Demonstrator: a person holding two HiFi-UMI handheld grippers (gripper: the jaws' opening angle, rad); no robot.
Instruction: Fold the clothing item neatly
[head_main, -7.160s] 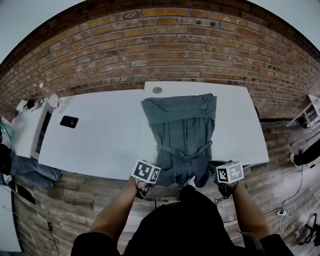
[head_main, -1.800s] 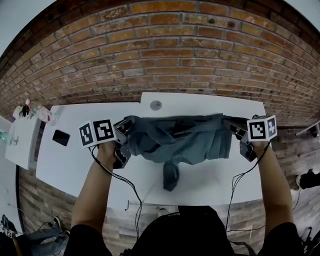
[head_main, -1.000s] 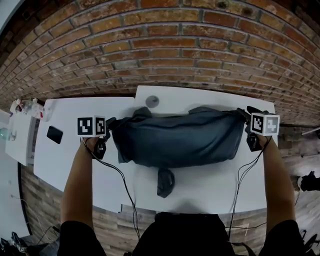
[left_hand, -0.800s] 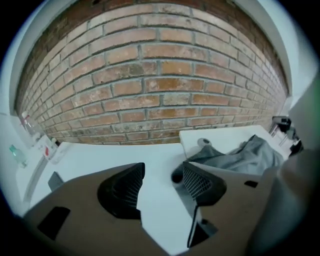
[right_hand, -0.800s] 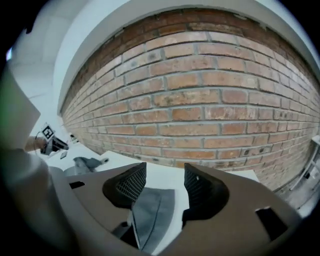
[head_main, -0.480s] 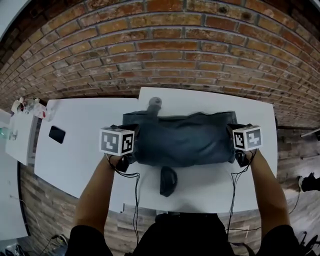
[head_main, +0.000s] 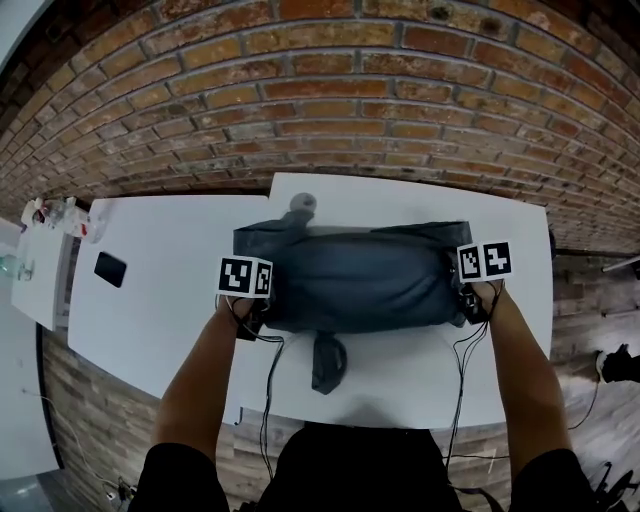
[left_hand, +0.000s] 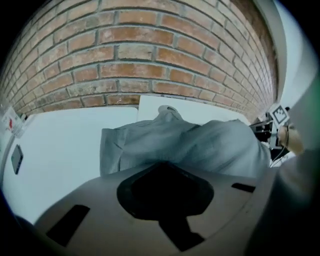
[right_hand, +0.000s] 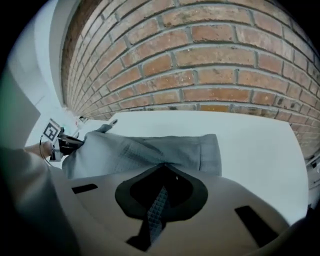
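A grey-blue garment (head_main: 355, 275) lies folded into a wide band across the white table (head_main: 520, 340). Its knotted belt (head_main: 325, 362) trails toward the near edge. My left gripper (head_main: 250, 318) sits at the band's near left corner. Its jaws have just been closing and then eased a little, with cloth (left_hand: 200, 145) running into the left gripper (left_hand: 165, 167). At the near right corner, my right gripper (head_main: 466, 306) is shut. In the right gripper view the fabric (right_hand: 150, 150) reaches the tip of the right gripper (right_hand: 162, 170).
A black phone (head_main: 109, 268) lies on the adjoining white table (head_main: 160, 300) at the left. Bottles (head_main: 60, 212) stand on a side surface at the far left. The brick wall (head_main: 320, 100) rises just behind both tables. A grey strip of cloth (head_main: 299, 206) pokes out beyond the far edge.
Both grippers have come from the garment's far outer corners down to its near corners and closed there. The folded band has settled flatter on the table.
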